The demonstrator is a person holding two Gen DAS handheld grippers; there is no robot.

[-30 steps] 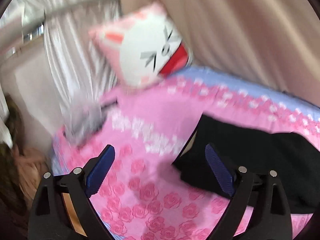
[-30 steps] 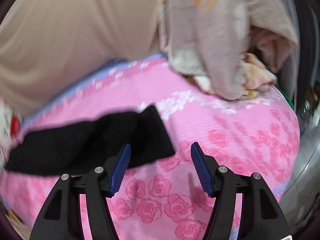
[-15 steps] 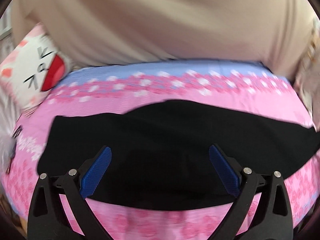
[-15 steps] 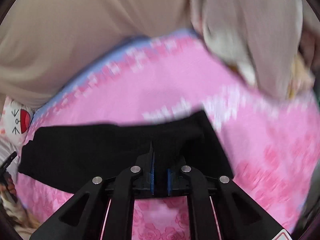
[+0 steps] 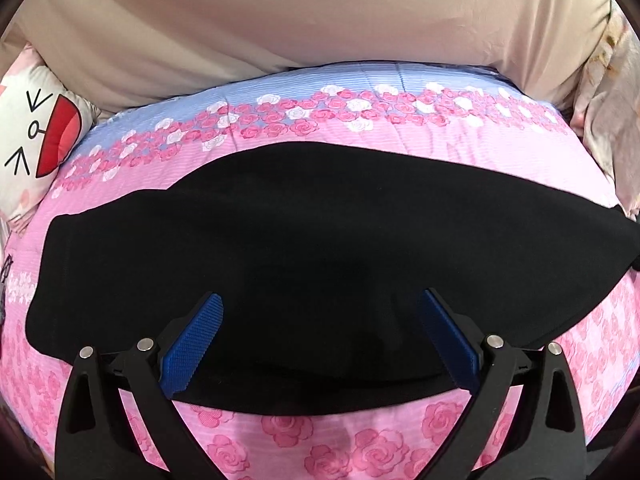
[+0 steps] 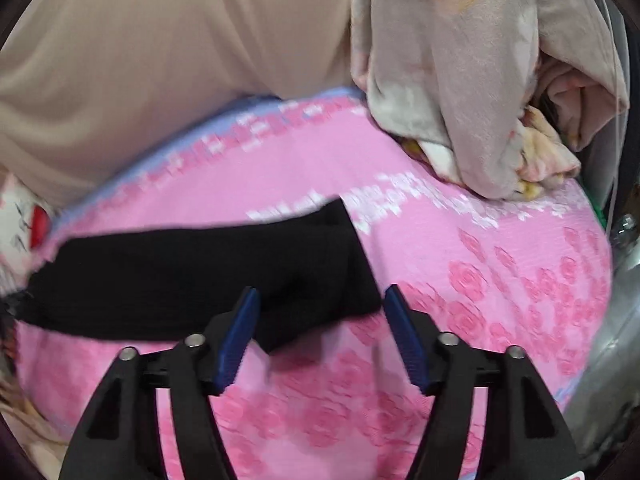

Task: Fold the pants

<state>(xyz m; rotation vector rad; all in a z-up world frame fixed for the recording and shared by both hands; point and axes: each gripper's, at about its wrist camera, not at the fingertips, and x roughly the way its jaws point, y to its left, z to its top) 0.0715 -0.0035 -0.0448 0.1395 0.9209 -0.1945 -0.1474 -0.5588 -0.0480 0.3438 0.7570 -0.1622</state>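
We are holding the left gripper (image 5: 320, 336) and right gripper (image 6: 320, 330) released over black pants (image 5: 312, 248) lying across the pink floral bedspread (image 5: 360, 440); a cat pillow (image 5: 28, 144) and crumpled blanket (image 6: 472, 80) are flanking them.

No words, brands or numbers can be read anywhere. The pink sheet (image 6: 460, 240) carries a pale band of marks (image 6: 400, 200), too blurred to make out. The cat-face pillow (image 5: 28, 140) shows only drawn features, no lettering.

Black pants (image 5: 320, 248) lie flat, stretched sideways.
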